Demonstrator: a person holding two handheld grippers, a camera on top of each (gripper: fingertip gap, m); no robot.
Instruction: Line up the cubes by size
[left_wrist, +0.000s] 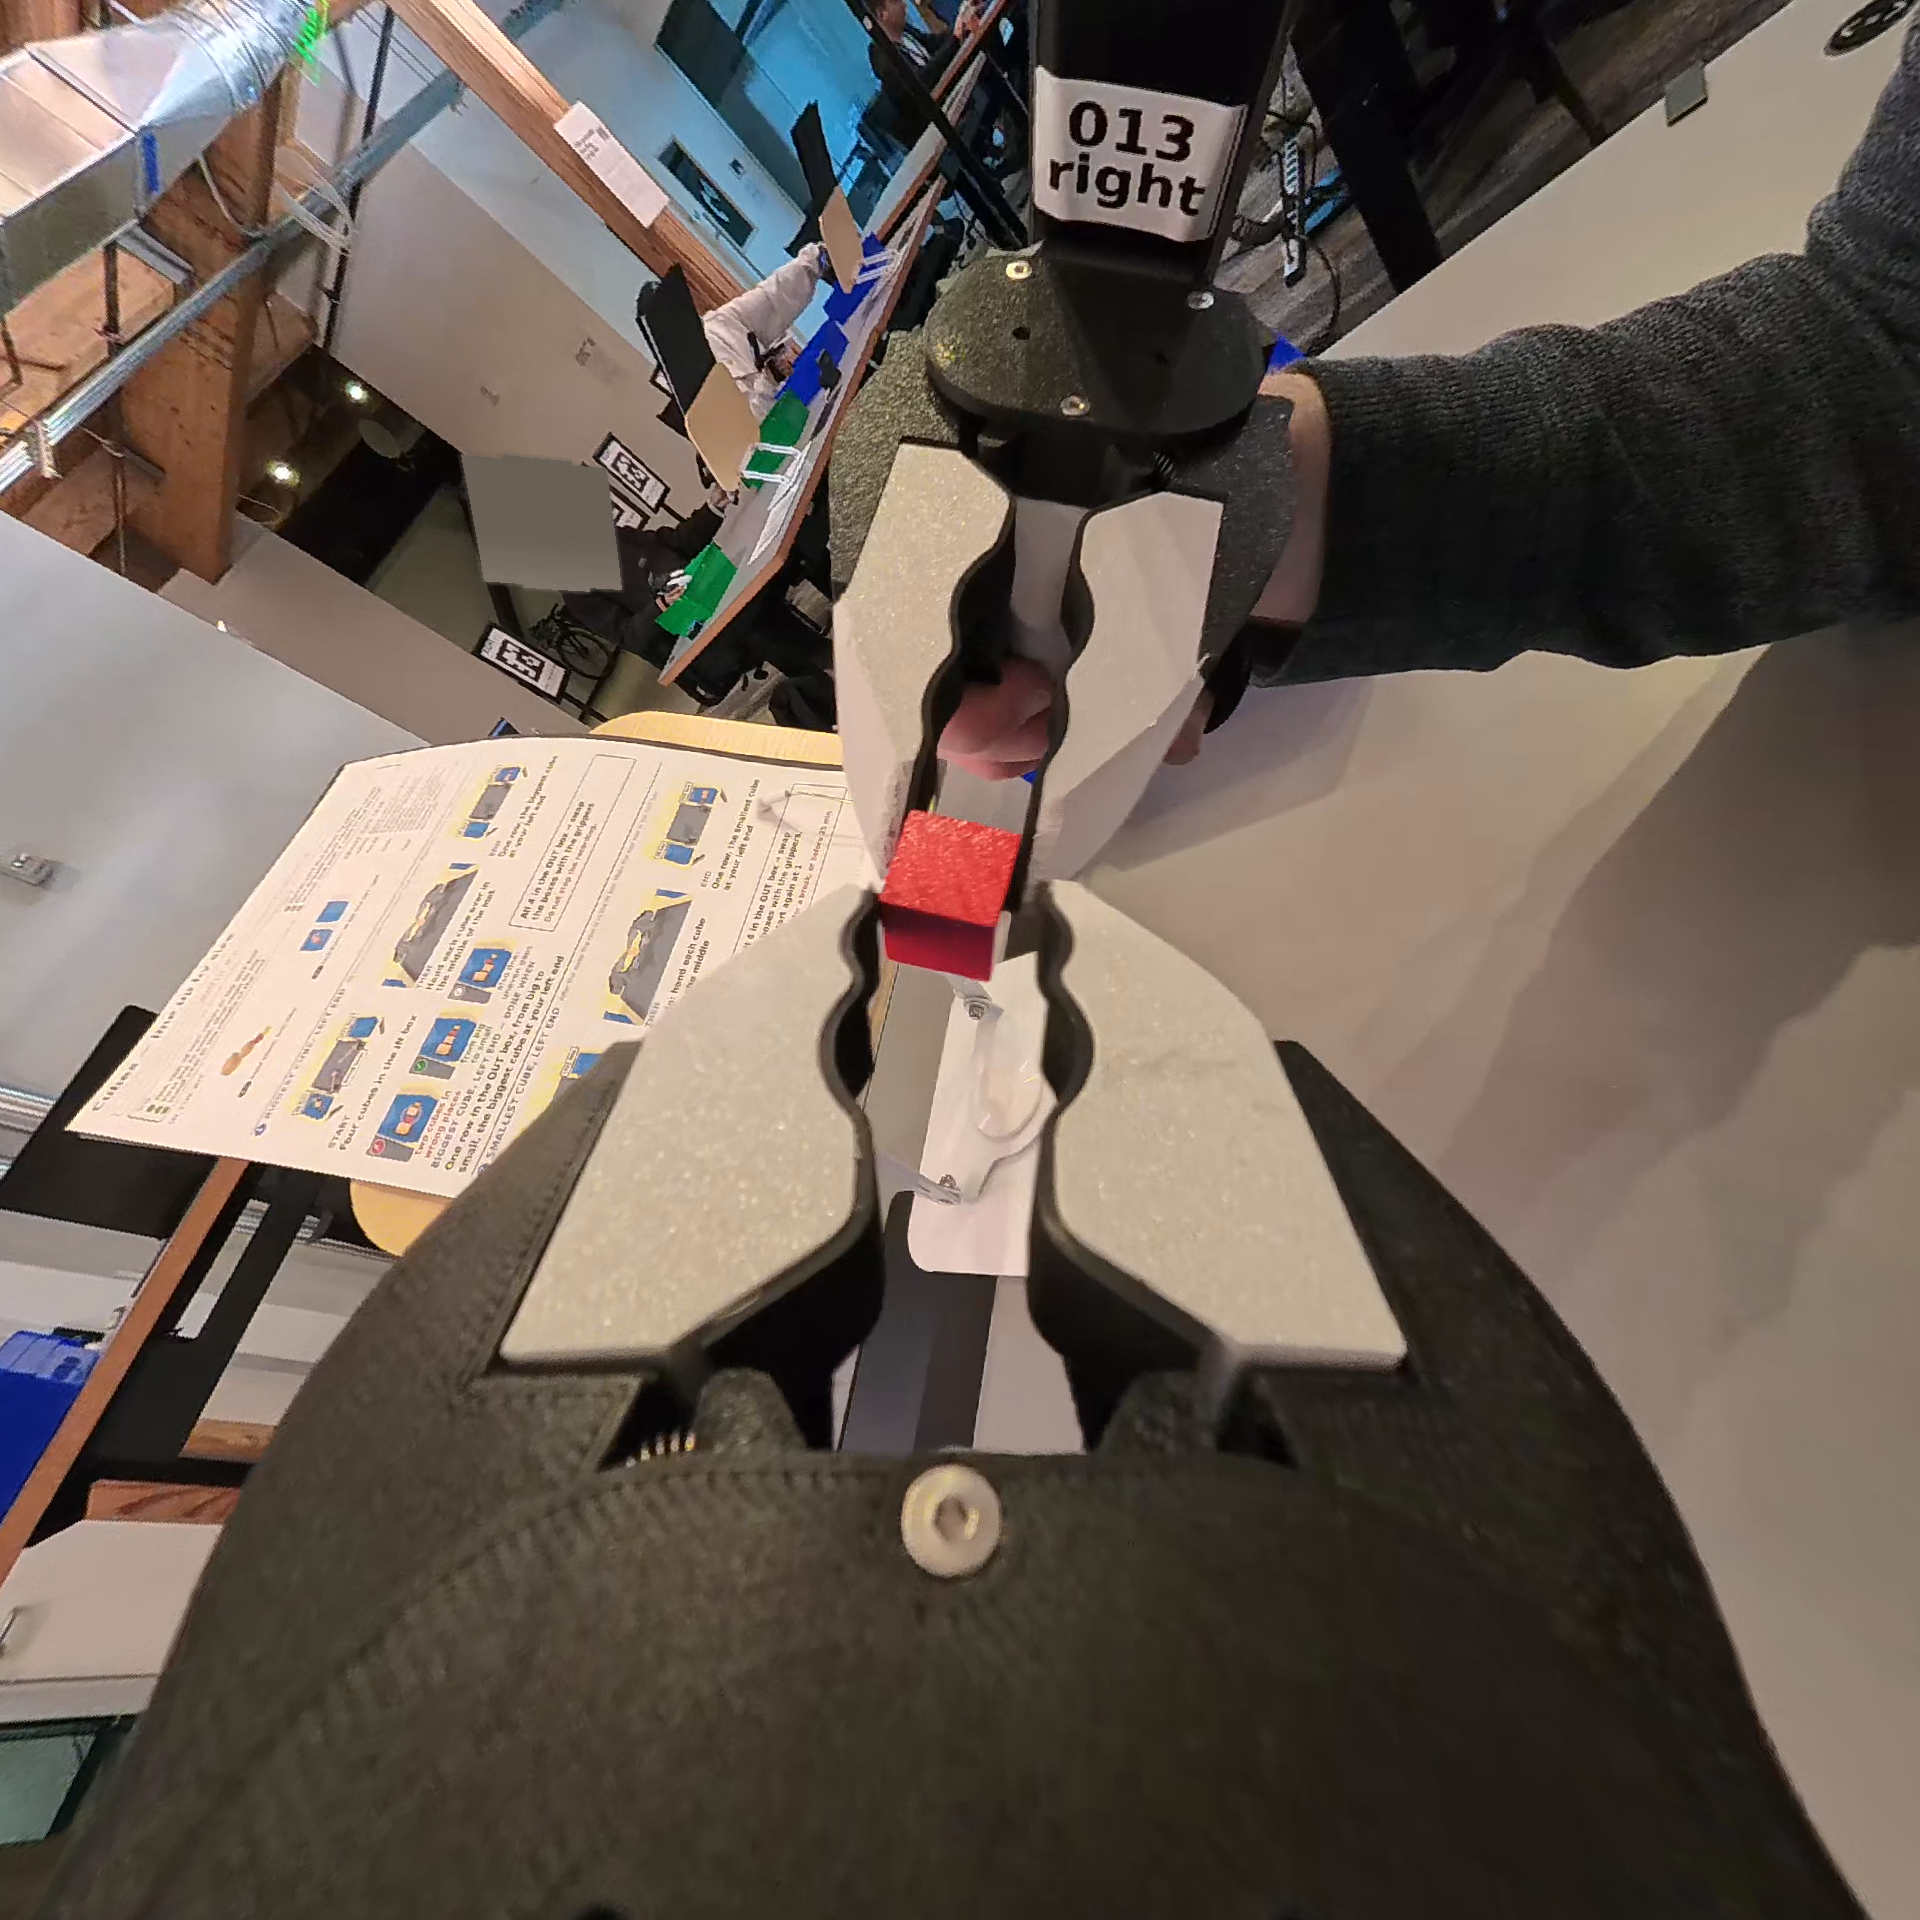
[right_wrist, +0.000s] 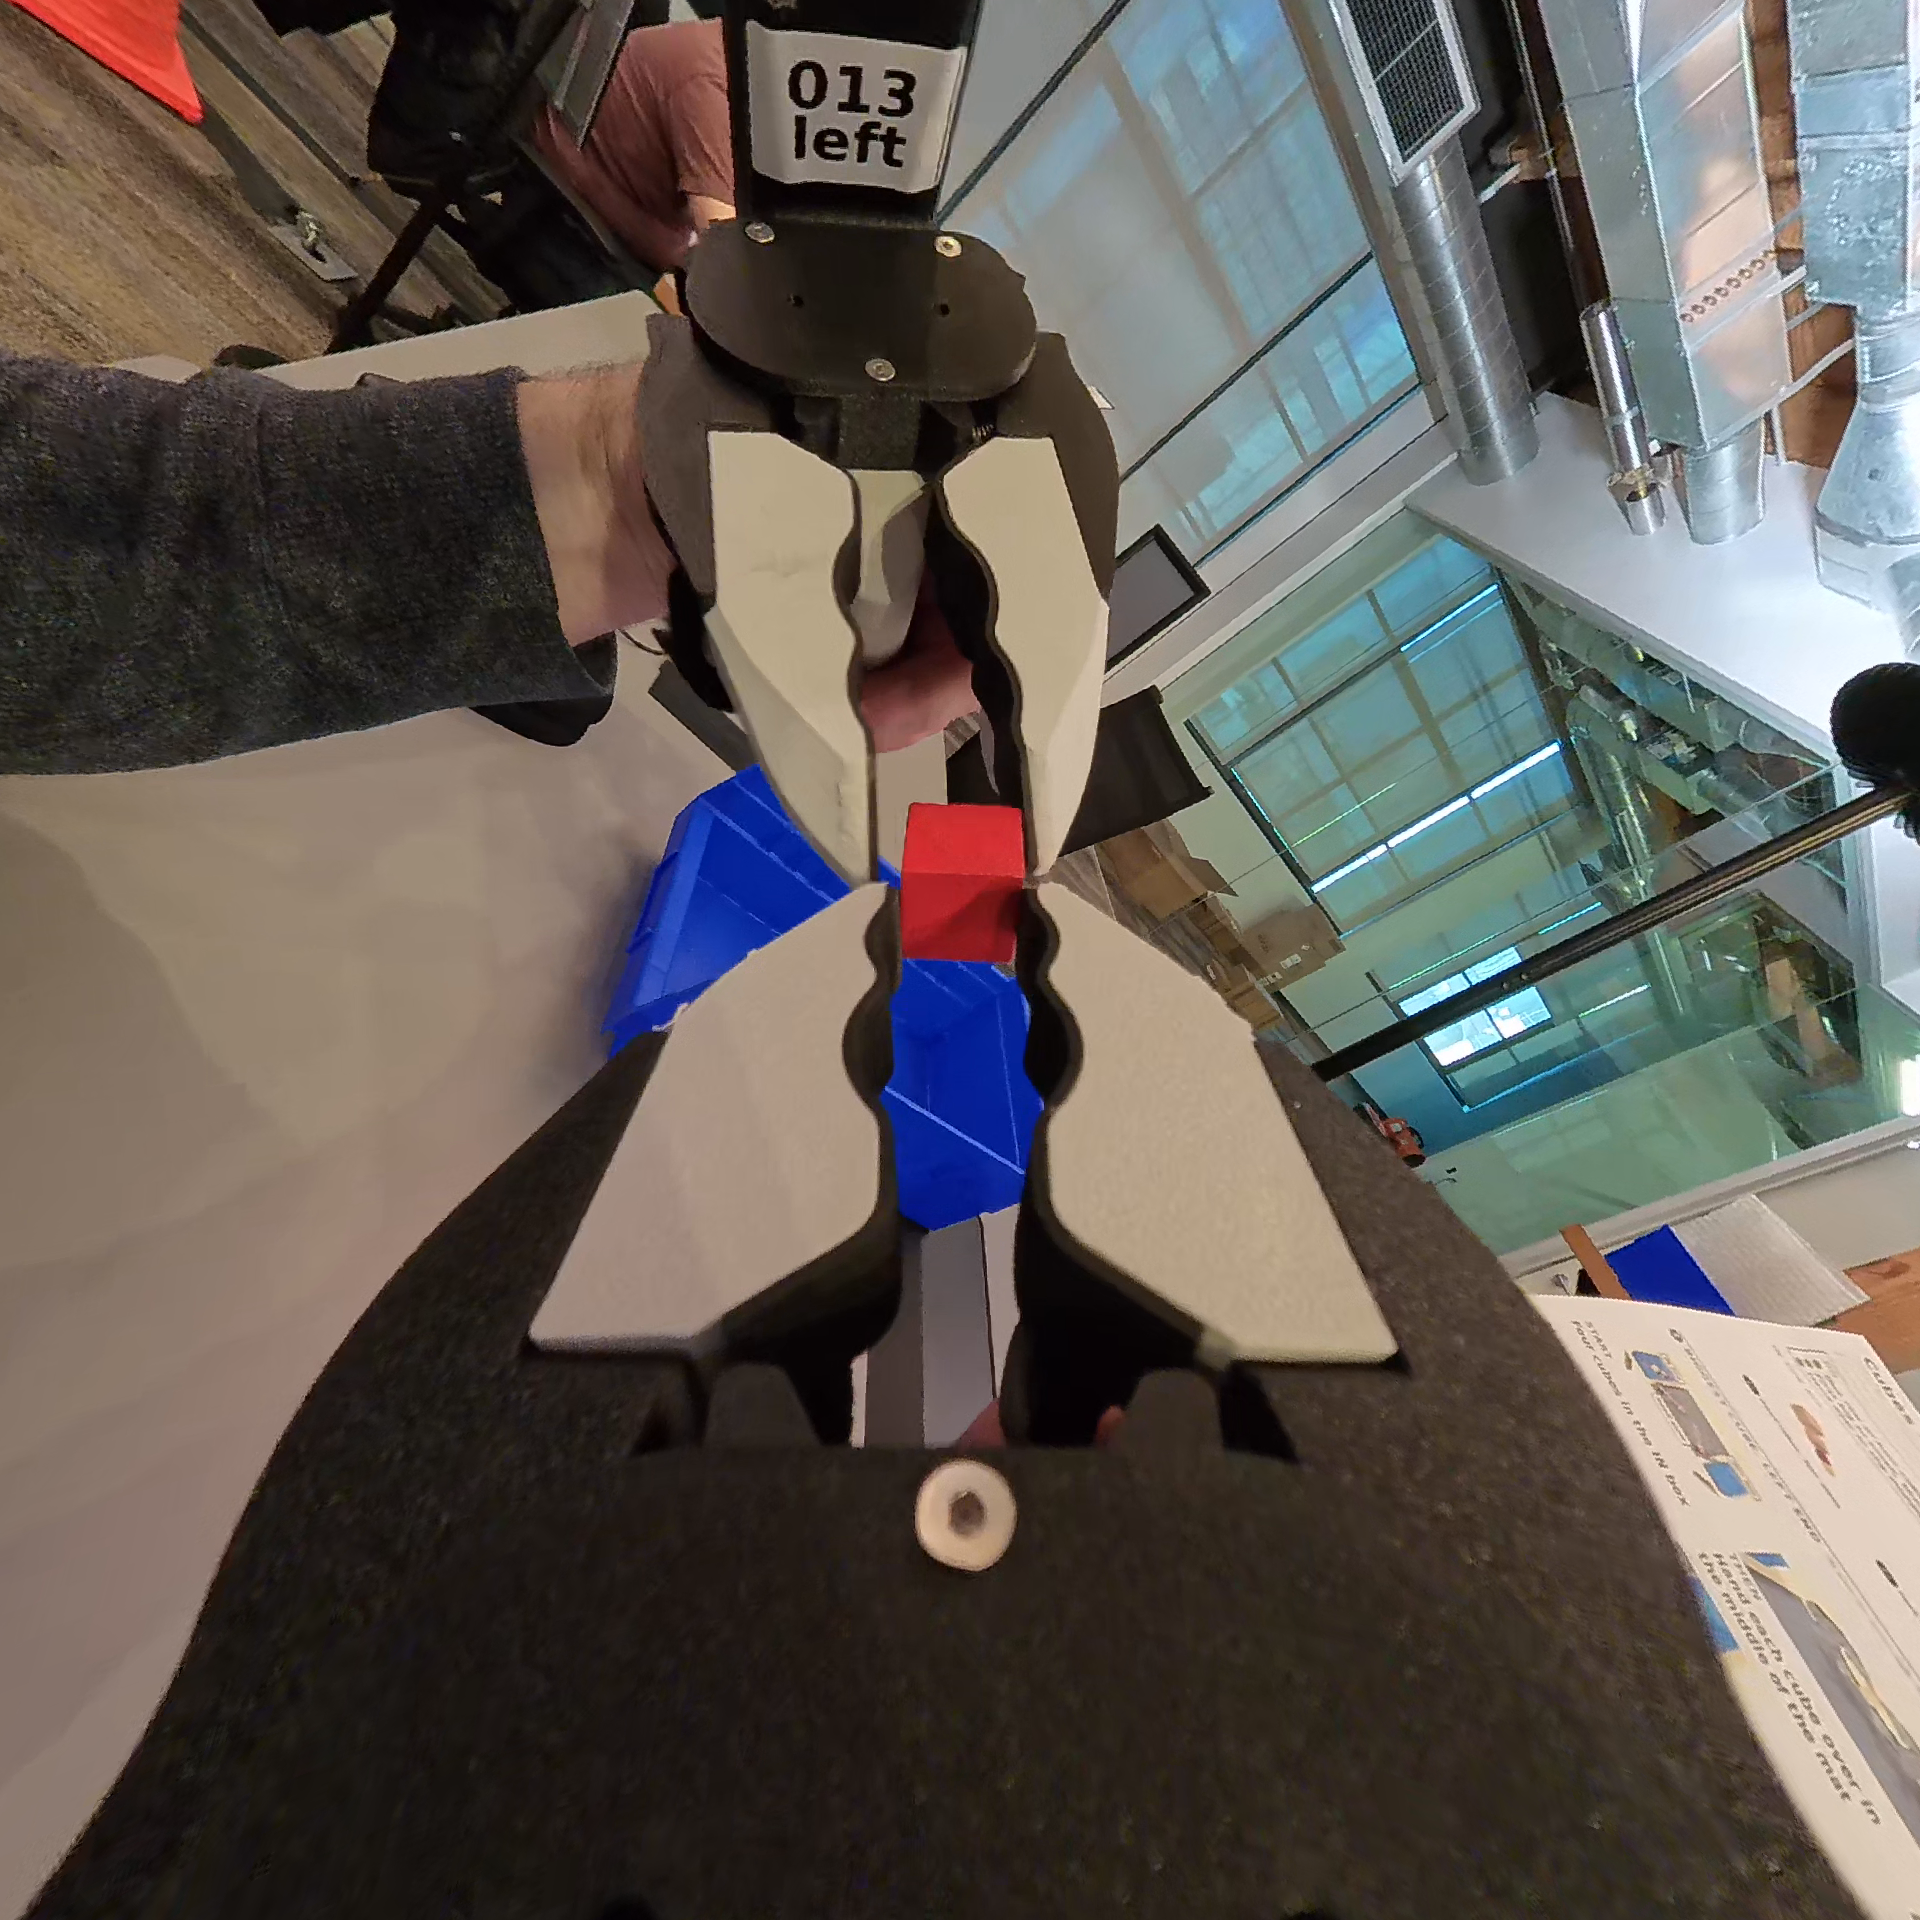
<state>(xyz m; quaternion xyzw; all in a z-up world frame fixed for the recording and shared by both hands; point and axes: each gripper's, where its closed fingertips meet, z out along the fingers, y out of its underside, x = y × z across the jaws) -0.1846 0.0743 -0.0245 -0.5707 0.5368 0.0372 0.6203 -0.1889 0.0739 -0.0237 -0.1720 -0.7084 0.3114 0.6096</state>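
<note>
At the centre of both frames a red cube (left_wrist: 951, 894) hangs between two claws meeting tip to tip above the bench (left_wrist: 1507, 935). The right claw (right_wrist: 958, 914) is clamped on it. The left claw (left_wrist: 956, 914) stands apart, with a gap beside the cube.

Bright, even indoor light both views. Daylight pouring through big windows (right_wrist: 1475, 831) far right, slight glare on glass. Soft broad shadows across pale surface (left_wrist: 1558, 935), right side. Ceiling spotlights (left_wrist: 281, 473) glowing far left. Strong fisheye bending at edges. Near fingers (left_wrist: 727, 1122) slightly soft; far background blurred.
</note>
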